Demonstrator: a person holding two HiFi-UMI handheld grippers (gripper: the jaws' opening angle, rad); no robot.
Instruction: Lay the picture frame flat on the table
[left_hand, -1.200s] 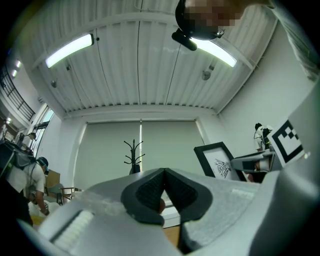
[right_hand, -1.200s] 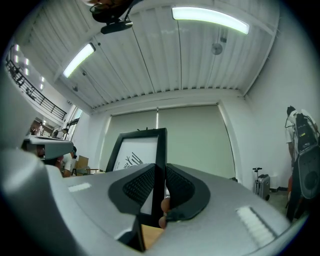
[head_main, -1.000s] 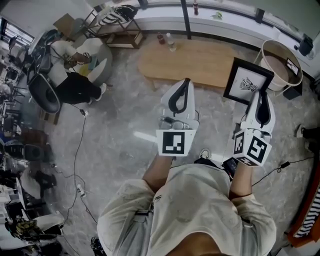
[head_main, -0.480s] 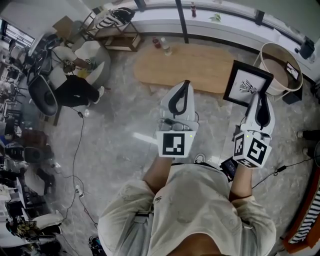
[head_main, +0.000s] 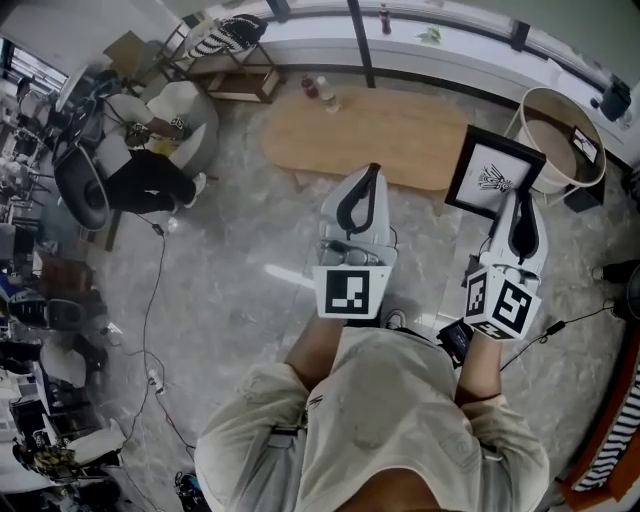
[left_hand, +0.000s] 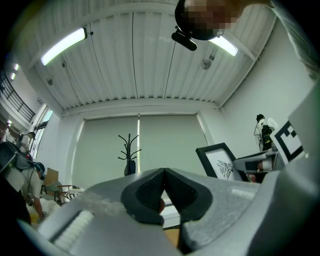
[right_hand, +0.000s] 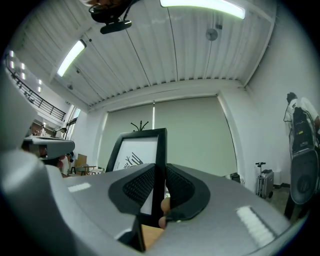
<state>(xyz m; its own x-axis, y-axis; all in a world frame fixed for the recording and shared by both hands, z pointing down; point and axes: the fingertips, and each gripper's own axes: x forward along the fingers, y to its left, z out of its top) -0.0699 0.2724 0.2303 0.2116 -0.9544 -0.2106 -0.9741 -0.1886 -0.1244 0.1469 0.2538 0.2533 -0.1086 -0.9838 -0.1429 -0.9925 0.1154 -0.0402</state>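
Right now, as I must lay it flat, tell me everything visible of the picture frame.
The picture frame is rectangular, with a black border around a white sheet bearing a black line drawing. It is held upright in the air, off the wooden table, near its right end. The fingers of the right gripper clamp one edge; nothing else touches it.

1 overhead, 2 low; shared frame (head_main: 495, 175)

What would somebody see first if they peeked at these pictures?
Probably the black picture frame with a spiky drawing in it. The right tongs pinch its edge and hold it upright near the right end of the wooden table. Next you'd spot the left tongs, shut with nothing in them, pointing toward that table.
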